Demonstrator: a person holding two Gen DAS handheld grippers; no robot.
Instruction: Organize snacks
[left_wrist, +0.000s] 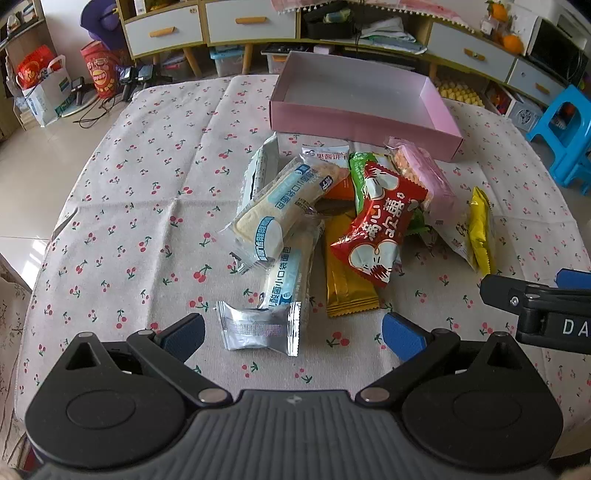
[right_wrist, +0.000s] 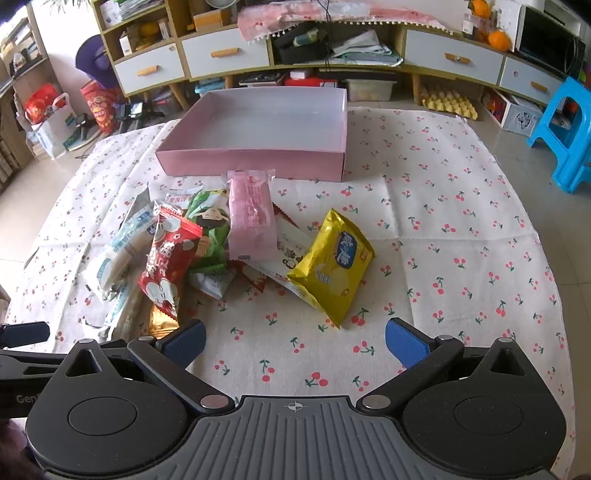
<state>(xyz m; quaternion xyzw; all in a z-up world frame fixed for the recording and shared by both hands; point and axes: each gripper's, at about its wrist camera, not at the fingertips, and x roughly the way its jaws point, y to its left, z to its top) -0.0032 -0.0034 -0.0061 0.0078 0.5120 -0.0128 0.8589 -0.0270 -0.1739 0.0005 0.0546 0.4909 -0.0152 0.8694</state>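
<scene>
Several bright snack packets (left_wrist: 376, 221), perhaps a dozen, heaped before pink box (right_wrist: 258, 125)

Mixed snack packets (left_wrist: 332, 218) heaped on cloth, open pink box (left_wrist: 354, 92) behind, unfilled

Left gripper (left_wrist: 293, 330), right gripper (right_wrist: 295, 341): fingers apart

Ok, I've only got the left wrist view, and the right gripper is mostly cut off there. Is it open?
Observer: Yes, the right gripper is open, with only tablecloth between its fingers.
Operator: What's closest to it?
Observer: The yellow packet, just ahead, showing a blue label on its face.
Operator: Is it lying flat?
Observer: No, its left edge rests on a white packet.
</scene>
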